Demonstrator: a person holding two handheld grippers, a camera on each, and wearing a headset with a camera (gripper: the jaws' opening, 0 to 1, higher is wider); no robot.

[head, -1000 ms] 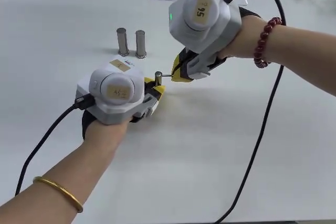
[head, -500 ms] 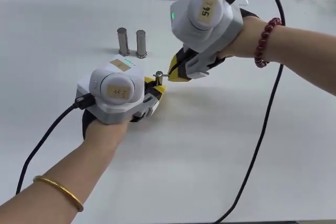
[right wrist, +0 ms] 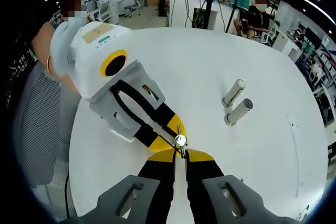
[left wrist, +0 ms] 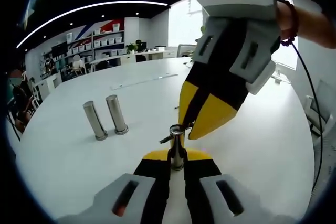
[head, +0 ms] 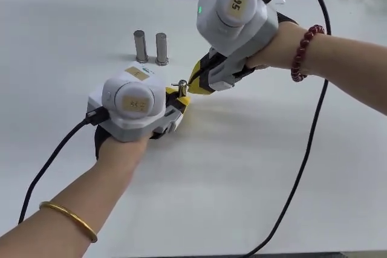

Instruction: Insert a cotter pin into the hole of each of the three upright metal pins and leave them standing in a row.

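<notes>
Nearest us, the left tool [head: 180, 102] clamps the first metal pin [head: 182, 87] upright. From its 1 o'clock, the right tool [head: 196, 83] pinches our one cotter pin [left wrist: 166, 139] at that pin's head. Farther off at 11 o'clock, the second metal pin [head: 161, 49] and third metal pin [head: 140, 46] stand free on the counter [head: 242, 167], side by side.

Light: we find it bright and even, from overhead.
Shadows: soft, faint on the table [head: 254, 167].
Edges: fisheye bending.
</notes>
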